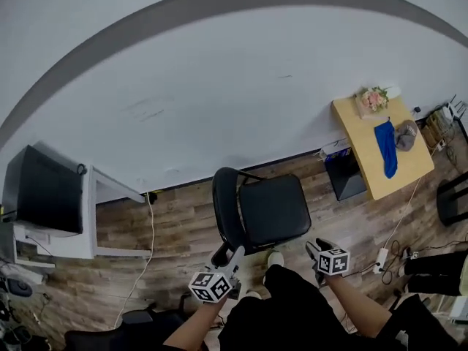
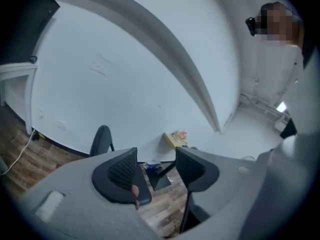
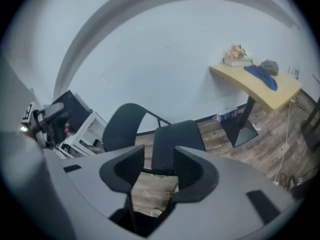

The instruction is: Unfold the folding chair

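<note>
The black folding chair with a padded seat and round back (image 1: 263, 209) stands open on the brown wooden floor (image 1: 183, 225), close to the white wall. The left hand-held gripper (image 1: 234, 257) and the right hand-held gripper (image 1: 314, 249) are both wide open and hold nothing. They are near the chair but not touching it. If the legs are not pushed all the way out, the chair could snap shut or tip when bumped.

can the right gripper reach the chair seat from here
Probably yes: the right gripper, jaws open and empty, hangs near the seat's front edge with nothing between them.
</note>
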Available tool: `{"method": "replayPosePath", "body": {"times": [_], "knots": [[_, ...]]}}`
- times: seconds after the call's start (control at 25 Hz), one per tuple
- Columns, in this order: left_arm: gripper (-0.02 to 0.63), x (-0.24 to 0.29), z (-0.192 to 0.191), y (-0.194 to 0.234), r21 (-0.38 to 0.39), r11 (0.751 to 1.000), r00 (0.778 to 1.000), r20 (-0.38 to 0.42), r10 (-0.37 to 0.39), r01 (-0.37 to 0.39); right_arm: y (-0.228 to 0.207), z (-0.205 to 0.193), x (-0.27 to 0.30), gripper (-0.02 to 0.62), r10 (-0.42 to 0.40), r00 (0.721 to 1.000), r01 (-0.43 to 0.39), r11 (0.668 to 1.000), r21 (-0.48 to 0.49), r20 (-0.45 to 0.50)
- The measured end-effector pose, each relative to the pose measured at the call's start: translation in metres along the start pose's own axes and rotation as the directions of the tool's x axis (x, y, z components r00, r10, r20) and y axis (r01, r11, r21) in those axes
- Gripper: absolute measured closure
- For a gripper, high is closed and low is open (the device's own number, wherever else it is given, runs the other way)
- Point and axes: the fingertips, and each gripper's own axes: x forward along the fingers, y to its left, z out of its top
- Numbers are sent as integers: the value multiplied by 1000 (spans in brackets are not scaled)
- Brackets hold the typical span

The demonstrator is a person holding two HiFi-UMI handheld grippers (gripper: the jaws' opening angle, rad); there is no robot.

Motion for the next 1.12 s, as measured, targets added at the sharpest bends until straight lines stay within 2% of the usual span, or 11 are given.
{"method": "replayPosePath", "body": {"times": [0.08, 0.16, 0.32, 0.4, 0.52, 0.6, 0.68, 0.84, 0.92, 1.0, 1.12], "knots": [[374, -45, -5, -26, 72, 994, 996, -37, -79, 81, 46, 7, -48, 430, 27, 997, -24, 999, -35, 66], [376, -80, -7, -36, 95, 991, 995, -17, -97, 98, 85, 13, -89, 430, 48, 991, -36, 995, -94, 125], [383, -133, -10, -40, -32, 999, 987, 159, -14, 19, 130, 13, -148, 430, 46, 972, -8, 987, -163, 232], [399, -157, -19, -47, -65, 998, 981, 194, 18, -5, 143, 13, -173, 430, 29, 955, 15, 989, -149, 294], [454, -181, -33, -67, -52, 998, 986, 164, -15, 24, 155, 14, -214, 430, 8, 927, 37, 993, -111, 375], [552, -195, -38, -76, -24, 999, 990, 139, -31, 35, 156, 11, -240, 430, -6, 914, 55, 993, -109, 406], [577, -207, -34, -79, 0, 999, 987, 154, -39, 40, 152, 11, -256, 431, -15, 902, 71, 991, -114, 432], [592, -230, -19, -85, -17, 1000, 972, 235, -18, 22, 144, 10, -267, 452, -16, 886, 75, 991, -110, 463], [592, -233, -15, -96, 2, 1000, 965, 264, -3, 3, 144, 15, -276, 504, 5, 872, 59, 992, -115, 489], [592, -228, -14, -113, 28, 1000, 959, 283, 2, -10, 144, 24, -288, 582, 45, 851, 34, 989, -141, 524], [592, -209, -16, -145, 65, 998, 954, 300, 4, -24, 142, 29, -304, 595, 129, 831, -22, 980, -199, 542]]}}
